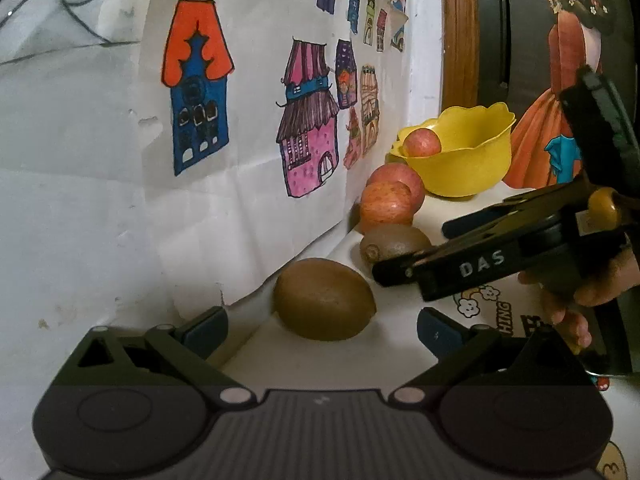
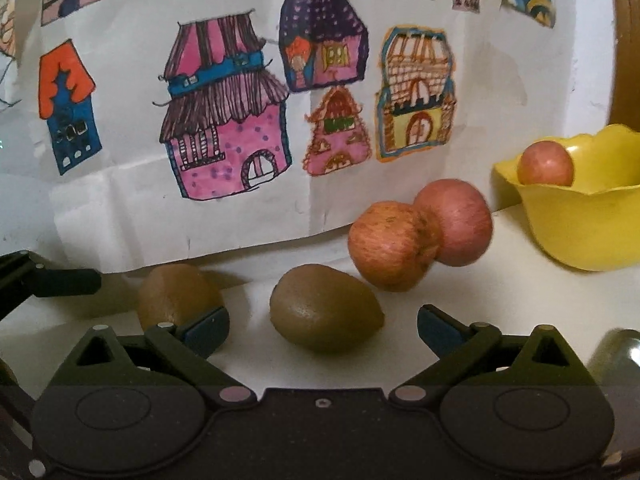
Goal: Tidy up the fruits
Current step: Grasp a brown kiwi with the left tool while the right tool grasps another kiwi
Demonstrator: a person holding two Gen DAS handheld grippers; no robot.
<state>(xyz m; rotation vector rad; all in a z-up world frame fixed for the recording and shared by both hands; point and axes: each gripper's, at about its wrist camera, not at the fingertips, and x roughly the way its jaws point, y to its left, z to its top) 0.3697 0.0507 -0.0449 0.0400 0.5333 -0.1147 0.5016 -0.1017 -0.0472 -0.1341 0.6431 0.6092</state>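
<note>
Two brown kiwis lie on the white table by the wall. My left gripper (image 1: 320, 332) is open, its fingers either side of the nearer kiwi (image 1: 324, 298) without touching it. My right gripper (image 2: 323, 328) is open too and brackets the second kiwi (image 2: 324, 308); the first kiwi (image 2: 176, 296) lies to its left. In the left wrist view the right gripper (image 1: 416, 250) reaches in from the right around the second kiwi (image 1: 394, 246). Two red apples (image 2: 388, 246) (image 2: 456, 222) touch each other behind. A yellow bowl (image 2: 580, 224) holds a third apple (image 2: 544, 164).
A paper sheet of drawn houses (image 2: 240, 120) hangs on the wall right behind the fruit. A finger of the left gripper (image 2: 68, 282) shows at the left edge. A shiny metal object (image 2: 612, 352) sits at the lower right. A hand (image 1: 580, 292) holds the right gripper.
</note>
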